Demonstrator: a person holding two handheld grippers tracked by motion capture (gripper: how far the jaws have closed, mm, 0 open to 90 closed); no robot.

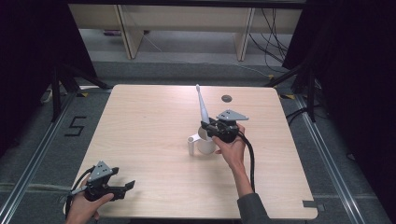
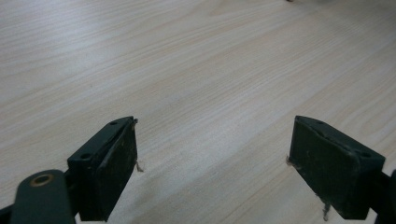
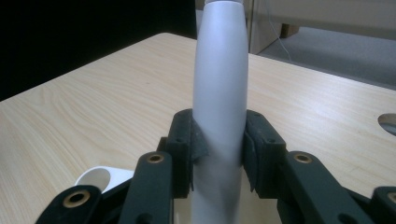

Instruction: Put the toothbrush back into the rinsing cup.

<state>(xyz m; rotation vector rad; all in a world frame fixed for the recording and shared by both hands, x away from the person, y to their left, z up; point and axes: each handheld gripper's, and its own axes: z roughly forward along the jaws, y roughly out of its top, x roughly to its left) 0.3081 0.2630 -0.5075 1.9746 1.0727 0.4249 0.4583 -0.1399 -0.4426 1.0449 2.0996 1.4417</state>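
Pale wood-grain table [image 1: 149, 135] stands on grey flooring, with dark curtains at both sides and wooden furniture legs beyond. Right of centre, the right gripper [image 1: 206, 125] pinches the white handle of an electric toothbrush [image 1: 202, 106], held upright with its brush head topmost, directly over a white cup [image 1: 206, 143]. A small white tube [image 1: 193, 144] stands touching the cup's left side. At the near left corner, the left gripper [image 1: 127, 186] hovers with jaws spread, nothing between them.
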